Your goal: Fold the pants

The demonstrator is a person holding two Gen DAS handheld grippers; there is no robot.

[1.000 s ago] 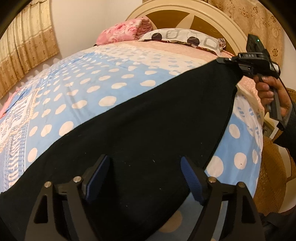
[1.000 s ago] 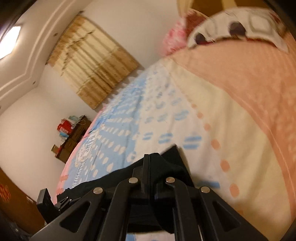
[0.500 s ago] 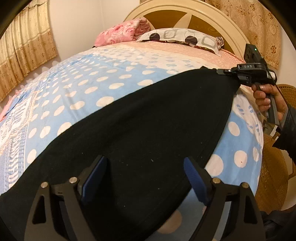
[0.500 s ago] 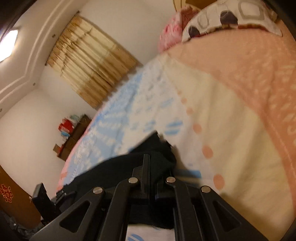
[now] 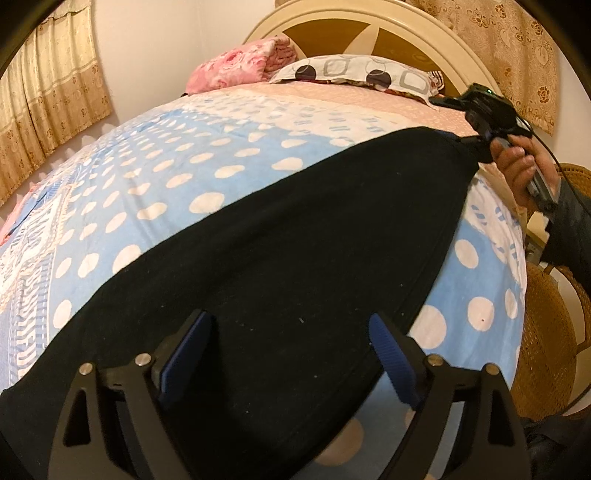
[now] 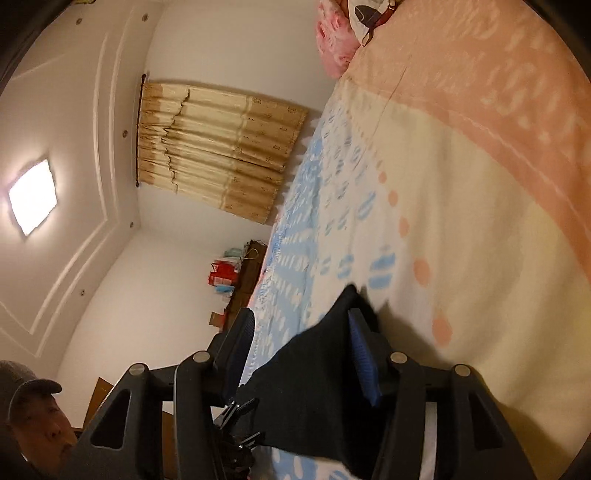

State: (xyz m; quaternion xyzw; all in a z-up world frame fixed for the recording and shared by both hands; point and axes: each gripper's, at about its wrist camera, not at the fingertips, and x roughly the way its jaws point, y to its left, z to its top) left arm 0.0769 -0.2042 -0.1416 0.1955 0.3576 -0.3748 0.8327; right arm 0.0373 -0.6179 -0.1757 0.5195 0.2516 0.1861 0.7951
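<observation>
Across the polka-dot bedspread point(image 5: 229, 173) we see the black pants point(image 5: 295, 258) lying flat, running from near us toward the headboard point(image 5: 369, 22). Our left gripper point(image 5: 288, 332) hovers over their near end, jaws wide apart, touching nothing. Our right gripper point(image 6: 299, 339) has just been opening; the far corner of the pants lies loose between its blue pads point(image 6: 364, 358). A spotted pillow point(image 5: 354, 72), pink folded blanket point(image 5: 240, 66) and wicker chair point(image 5: 546, 332) stand around.

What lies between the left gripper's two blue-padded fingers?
Only the black pants, spread flat on the polka-dot bedspread; the left gripper stands open over them, seen in the left wrist view.
</observation>
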